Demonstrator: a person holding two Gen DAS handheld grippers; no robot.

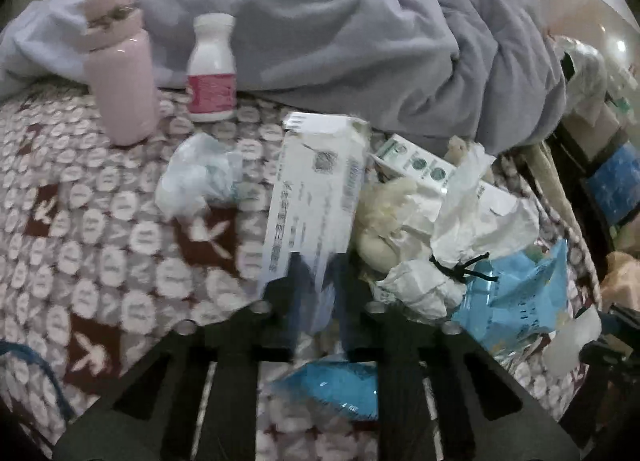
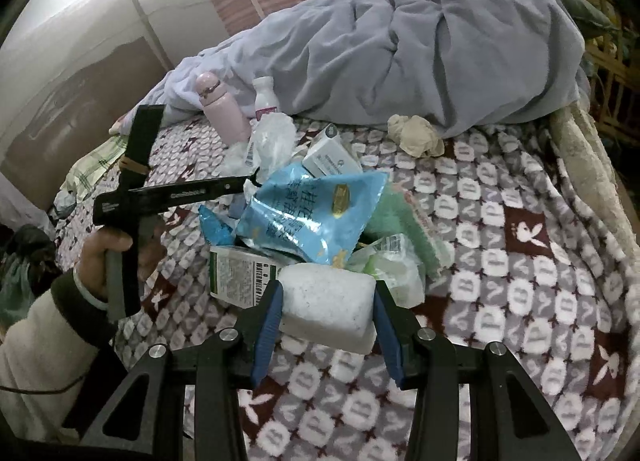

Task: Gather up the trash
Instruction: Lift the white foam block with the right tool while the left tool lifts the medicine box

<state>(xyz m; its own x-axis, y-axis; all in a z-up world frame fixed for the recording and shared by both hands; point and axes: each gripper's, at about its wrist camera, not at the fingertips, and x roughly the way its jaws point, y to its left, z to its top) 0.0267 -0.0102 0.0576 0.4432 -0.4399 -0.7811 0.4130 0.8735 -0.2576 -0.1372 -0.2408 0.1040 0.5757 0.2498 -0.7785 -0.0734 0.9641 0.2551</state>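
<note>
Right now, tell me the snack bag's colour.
Light blue snack bag, clearest in the right wrist view.

Bottle right of flask, both behind trash pile.

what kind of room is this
Most likely a bedroom: the trash lies on a bed spread with a patterned fleece blanket, a rumpled grey-blue duvet is heaped behind it, and a tall wardrobe-like cabinet stands alongside.

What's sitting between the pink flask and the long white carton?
In the left wrist view, a crumpled clear plastic wrapper lies on the blanket between the pink flask and the long white carton.
</note>
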